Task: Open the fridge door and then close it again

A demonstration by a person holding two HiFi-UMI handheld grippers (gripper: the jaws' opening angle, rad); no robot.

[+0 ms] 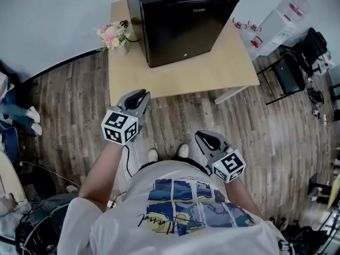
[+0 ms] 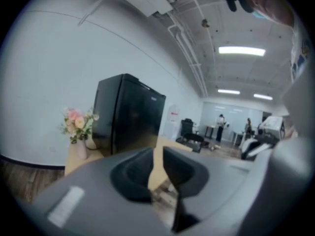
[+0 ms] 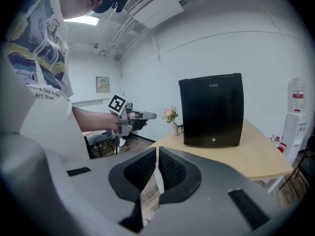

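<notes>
Fridge [image 1: 183, 23], black and with its door shut, stands at the back of a pale wooden table [image 1: 212, 73], its front facing the person. A vase of flowers [image 1: 112, 36] sits at the table's left back corner, just beside the fridge. To the right of the table are a white water cooler [image 1: 276, 23] and dark chairs [image 1: 297, 62].

The table's front half is bare, and open wood floor [image 1: 175, 110] lies between its front edge and the person's feet. The left gripper [image 1: 139, 95] hangs near that edge, its jaws a little apart with nothing between them. The right gripper [image 1: 204, 137] is further back, near the person's body, its jaws closed to a sliver and empty.

The fridge's top is cut off at the head view's upper edge. Its handle is hard to make out.
</notes>
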